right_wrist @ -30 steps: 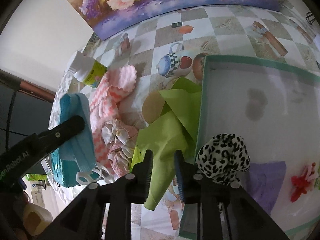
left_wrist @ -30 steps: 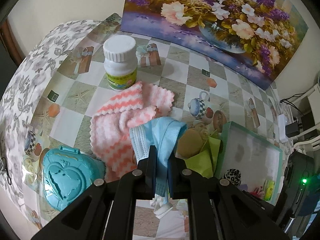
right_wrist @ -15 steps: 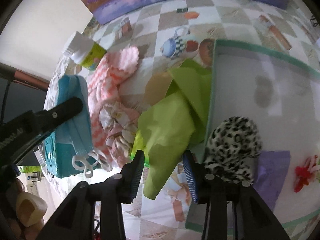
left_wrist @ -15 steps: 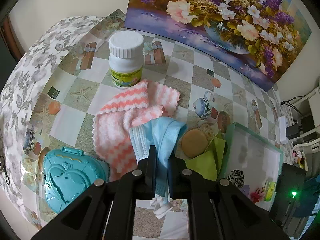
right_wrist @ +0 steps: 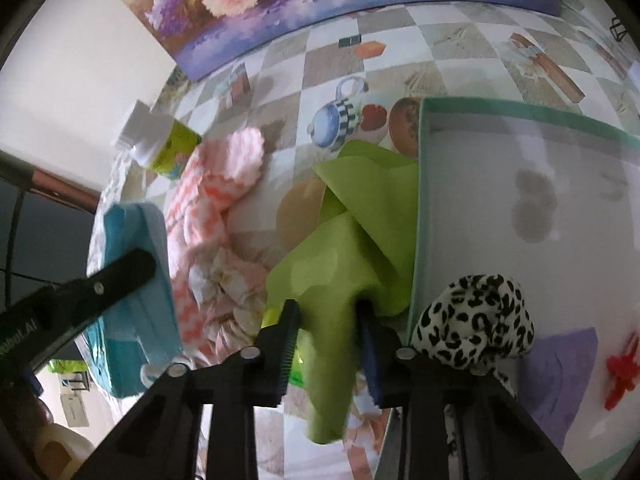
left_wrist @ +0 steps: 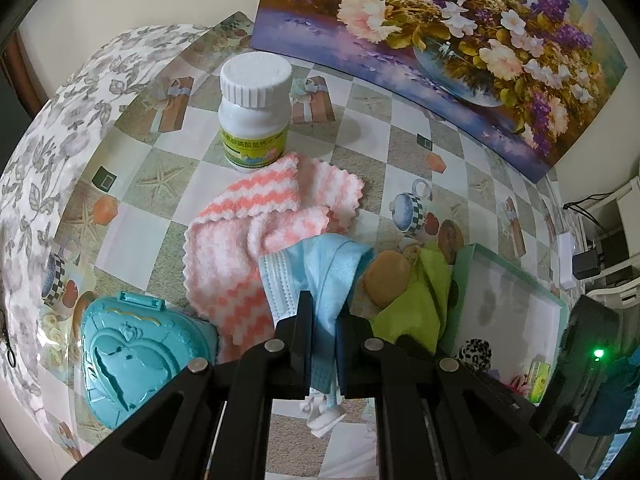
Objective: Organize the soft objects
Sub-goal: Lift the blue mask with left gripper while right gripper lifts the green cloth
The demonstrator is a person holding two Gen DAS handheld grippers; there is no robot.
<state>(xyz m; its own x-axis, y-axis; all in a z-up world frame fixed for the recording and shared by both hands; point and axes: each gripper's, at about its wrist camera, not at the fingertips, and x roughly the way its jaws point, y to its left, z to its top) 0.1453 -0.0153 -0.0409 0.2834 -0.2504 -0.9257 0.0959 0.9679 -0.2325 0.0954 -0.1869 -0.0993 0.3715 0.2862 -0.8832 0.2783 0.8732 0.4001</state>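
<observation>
Light blue fabric, a face mask [left_wrist: 320, 264], is clamped between the closed fingers of the left gripper [left_wrist: 323, 322], with its white ear loops hanging below the jaws. In the right wrist view the same mask [right_wrist: 136, 248] is seen held above the left side of the table. A lime-green cloth [right_wrist: 352, 248] lies between the fingers of the right gripper [right_wrist: 326, 312], whose jaws are closing on it; the fabric is bunched at the pads, so contact is shown on both sides. The rest of the green cloth is spread up over the checked tablecloth [left_wrist: 180, 168] and against the left wall of the tray [right_wrist: 418, 200], a shallow white tray with a mint-green rim. A leopard-print scrunchie [right_wrist: 476, 320] is seen inside the tray at its near left corner, just beside the right gripper. A purple piece and a small red item are also seen in the tray, too blurred to be identified. A pink-and-white zigzag cloth [left_wrist: 248, 240] is crumpled on the table beyond the mask. A round tan pad [left_wrist: 386, 278] lies partly under the green cloth. A white bottle [left_wrist: 254, 108] with a yellow-green label stands upright behind the pink cloth. A teal heart-shaped case [left_wrist: 136, 360] rests at the left. A flower painting [left_wrist: 460, 40] is propped along the back.
</observation>
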